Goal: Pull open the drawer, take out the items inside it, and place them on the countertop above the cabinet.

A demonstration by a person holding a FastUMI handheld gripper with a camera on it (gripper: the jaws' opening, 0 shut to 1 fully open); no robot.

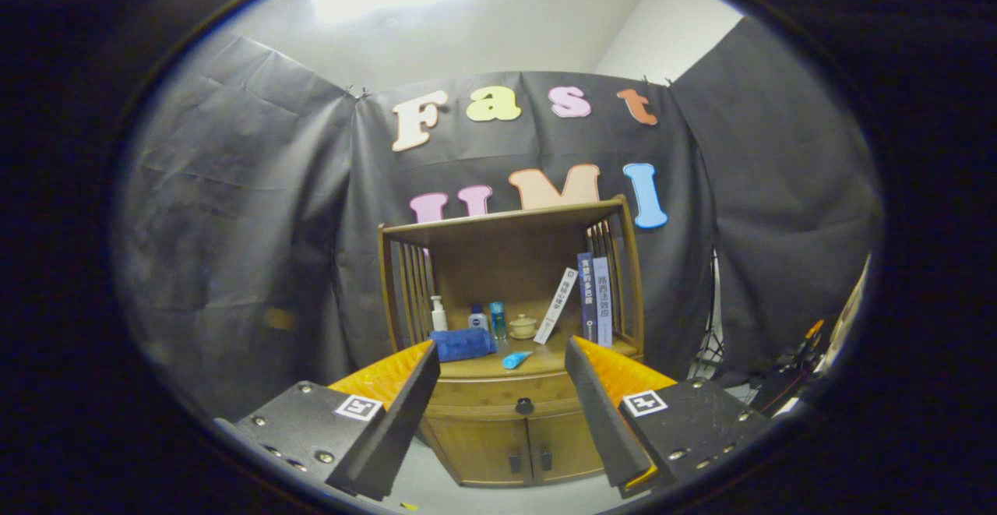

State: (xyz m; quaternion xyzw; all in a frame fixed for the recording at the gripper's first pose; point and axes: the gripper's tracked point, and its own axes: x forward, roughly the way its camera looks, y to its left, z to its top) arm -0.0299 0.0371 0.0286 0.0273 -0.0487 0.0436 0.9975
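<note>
My fingers stand spread wide, holding nothing; my gripper (498, 414) faces a small wooden cabinet (510, 437) straight ahead at twelve o'clock, and it fills the gap between them. Going left to right along its countertop (545, 361): a white pump bottle (438, 314) at about ten o'clock, a rolled blue towel (463, 344) lying in front of it, two small bottles (488, 320), a blue tube (516, 359) lying at the front lip, a little lidded pot (523, 326), then a slanted white booklet (556, 305) and upright books (596, 300) at about two o'clock. Below the countertop the drawer (498, 400) sits flush and closed, its dark round knob (524, 406) dead centre; two small doors (523, 449) lie under it at six o'clock. Closed like this, it fits a drawer yet to be emptied or one shut again after; its inside is hidden. The knob looks small, hard and likely slick, so I judge a pinch across it and a straight pull the surest hold; the wood looks stiff and light.
</note>
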